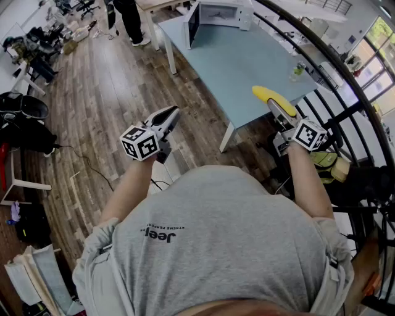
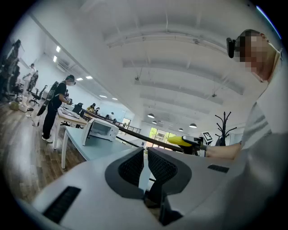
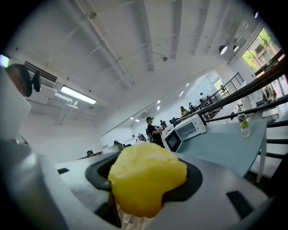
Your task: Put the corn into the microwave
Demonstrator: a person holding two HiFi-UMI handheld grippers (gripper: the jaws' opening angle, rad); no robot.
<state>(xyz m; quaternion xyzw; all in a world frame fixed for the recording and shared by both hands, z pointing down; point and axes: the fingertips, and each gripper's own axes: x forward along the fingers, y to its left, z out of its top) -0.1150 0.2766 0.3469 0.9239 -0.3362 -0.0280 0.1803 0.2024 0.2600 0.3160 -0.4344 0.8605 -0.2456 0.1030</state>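
Observation:
A yellow corn cob (image 1: 269, 96) sticks out forward from my right gripper (image 1: 279, 108), which is shut on it and held level at the near corner of the light blue table (image 1: 234, 62). In the right gripper view the corn (image 3: 147, 182) fills the space between the jaws. A white microwave (image 1: 216, 15) stands at the table's far end with its door swung open; it also shows in the right gripper view (image 3: 186, 130) and the left gripper view (image 2: 101, 129). My left gripper (image 1: 171, 113) hovers over the wooden floor left of the table, its pads (image 2: 135, 168) together with nothing between them.
A person (image 1: 129, 21) stands beyond the table's far left corner. A black railing (image 1: 345, 86) curves along the table's right side. A small glass with a plant (image 1: 298, 70) sits near the table's right edge. Chairs and bags (image 1: 24, 111) line the left wall.

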